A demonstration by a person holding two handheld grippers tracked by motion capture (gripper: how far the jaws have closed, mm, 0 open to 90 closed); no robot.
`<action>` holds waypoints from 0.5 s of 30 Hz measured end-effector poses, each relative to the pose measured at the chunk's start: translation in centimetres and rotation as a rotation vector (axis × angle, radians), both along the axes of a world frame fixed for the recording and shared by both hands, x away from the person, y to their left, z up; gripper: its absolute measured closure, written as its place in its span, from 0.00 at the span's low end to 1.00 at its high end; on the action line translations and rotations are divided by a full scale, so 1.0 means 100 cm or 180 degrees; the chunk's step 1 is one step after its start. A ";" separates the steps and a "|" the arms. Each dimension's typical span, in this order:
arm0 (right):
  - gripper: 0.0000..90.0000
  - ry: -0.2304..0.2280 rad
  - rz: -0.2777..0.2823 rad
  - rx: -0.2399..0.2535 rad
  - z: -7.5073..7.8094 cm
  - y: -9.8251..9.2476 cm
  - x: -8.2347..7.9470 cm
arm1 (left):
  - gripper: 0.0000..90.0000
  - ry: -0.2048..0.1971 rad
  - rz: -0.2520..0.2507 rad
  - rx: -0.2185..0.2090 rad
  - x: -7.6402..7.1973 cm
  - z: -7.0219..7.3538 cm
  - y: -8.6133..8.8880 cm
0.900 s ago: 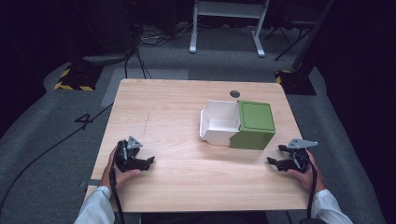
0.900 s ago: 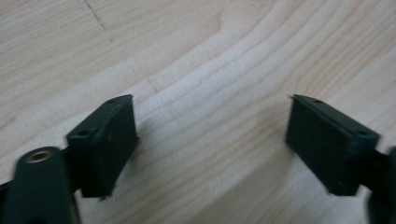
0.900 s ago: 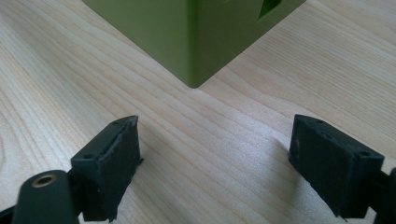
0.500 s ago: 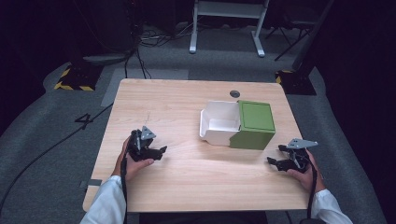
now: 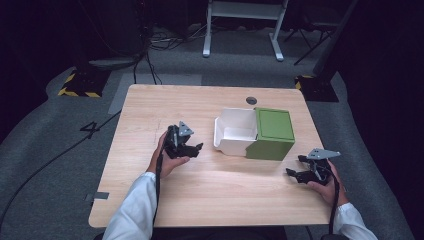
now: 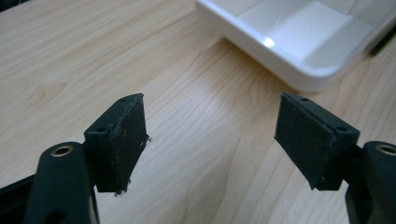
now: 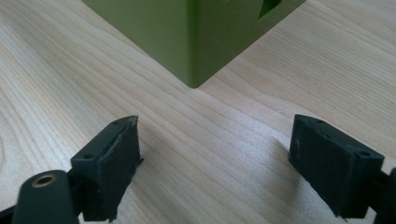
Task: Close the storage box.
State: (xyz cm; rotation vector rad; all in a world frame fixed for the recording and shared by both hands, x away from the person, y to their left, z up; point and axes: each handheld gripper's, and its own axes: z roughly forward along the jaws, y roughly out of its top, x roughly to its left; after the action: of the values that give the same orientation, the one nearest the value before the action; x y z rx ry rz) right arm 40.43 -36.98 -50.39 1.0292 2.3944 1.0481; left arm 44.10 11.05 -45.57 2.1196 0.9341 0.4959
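Note:
A green box (image 5: 270, 132) stands on the wooden table (image 5: 150, 105), with its white lid (image 5: 235, 131) lying open on its left side. My left gripper (image 5: 196, 148) is open, just left of the white lid, jaws pointing at it. The lid's glossy white rim (image 6: 299, 44) fills the top right of the left gripper view, beyond the empty jaws. My right gripper (image 5: 294, 173) rests open near the table's right front, a short way in front of the box. The green box's corner (image 7: 196, 42) stands just ahead of its empty jaws.
A small round cable hole (image 5: 251, 100) sits in the table behind the box. A white stand (image 5: 242, 25) and cables lie on the grey floor beyond the table. Bare wood spreads left and front of the box.
My left gripper has moved forward and right across the table toward the white lid. The right gripper has stayed where it was.

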 end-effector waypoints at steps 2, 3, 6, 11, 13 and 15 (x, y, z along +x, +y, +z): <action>0.18 -0.0002 0.0001 0.0000 0.000 0.000 0.000 | 0.29 -0.0031 -0.0001 0.0011 0.002 0.001 -0.004; 0.18 -0.0001 0.0000 0.0000 0.000 0.000 0.000 | 0.29 -0.0016 -0.0006 -0.0014 0.005 0.001 -0.008; 0.18 0.0000 0.0000 0.0000 0.000 0.000 0.000 | 0.29 -0.0027 -0.0022 -0.0031 0.015 0.000 -0.020; 0.18 0.0000 0.0000 0.0000 0.000 0.000 0.000 | 0.29 0.0023 -0.0011 -0.0009 0.023 -0.003 -0.029; 0.18 -0.0001 0.0001 0.0000 0.000 0.000 0.000 | 0.29 0.0016 -0.0017 -0.0042 0.026 -0.003 -0.030; 0.18 -0.0002 0.0001 0.0000 0.000 0.000 0.000 | 0.29 0.0022 -0.0015 -0.0090 0.029 -0.002 -0.032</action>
State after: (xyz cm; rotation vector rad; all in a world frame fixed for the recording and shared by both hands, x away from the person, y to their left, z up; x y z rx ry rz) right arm 40.43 -36.98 -50.39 1.0283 2.3942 1.0482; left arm 46.99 7.87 -45.75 2.0990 0.9345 0.4707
